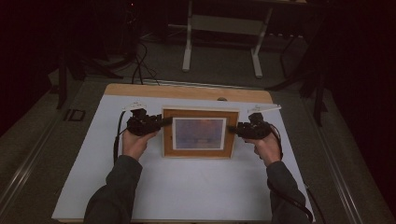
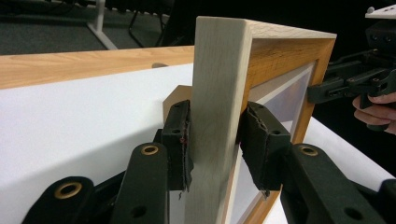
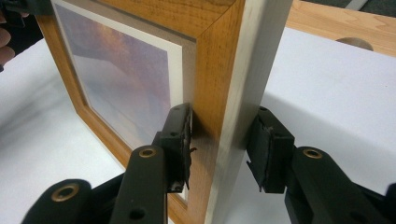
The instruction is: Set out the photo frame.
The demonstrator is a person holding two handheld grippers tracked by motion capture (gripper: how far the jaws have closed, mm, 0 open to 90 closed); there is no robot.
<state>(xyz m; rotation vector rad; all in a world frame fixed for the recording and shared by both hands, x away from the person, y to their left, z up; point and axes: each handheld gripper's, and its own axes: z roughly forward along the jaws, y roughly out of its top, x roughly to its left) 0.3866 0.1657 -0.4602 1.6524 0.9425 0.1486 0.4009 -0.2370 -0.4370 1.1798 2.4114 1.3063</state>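
Observation:
A wooden picture frame (image 1: pixel 201 114) with a purple-orange picture (image 1: pixel 198 133) lies about flat at the middle of the white table top. My left gripper (image 1: pixel 164 122) is shut on the frame's left side bar, and my right gripper (image 1: pixel 233 129) is shut on its right side bar. In the left gripper view the pads (image 2: pixel 180 140) press both faces of the pale side edge (image 2: pixel 217 70), and the right gripper (image 2: pixel 322 91) shows at the far side. In the right gripper view the pads (image 3: pixel 271 149) clamp the frame (image 3: pixel 219 60) the same way. Whether the frame rests on the table I cannot tell.
A white sheet (image 1: pixel 187 191) covers the table, with a bare wooden strip (image 1: pixel 187 91) along the far edge. Beyond it a white-legged stand (image 1: pixel 219 37) and cables (image 1: pixel 140 65) are on the dark floor. Both forearms in grey sleeves reach in from the near edge.

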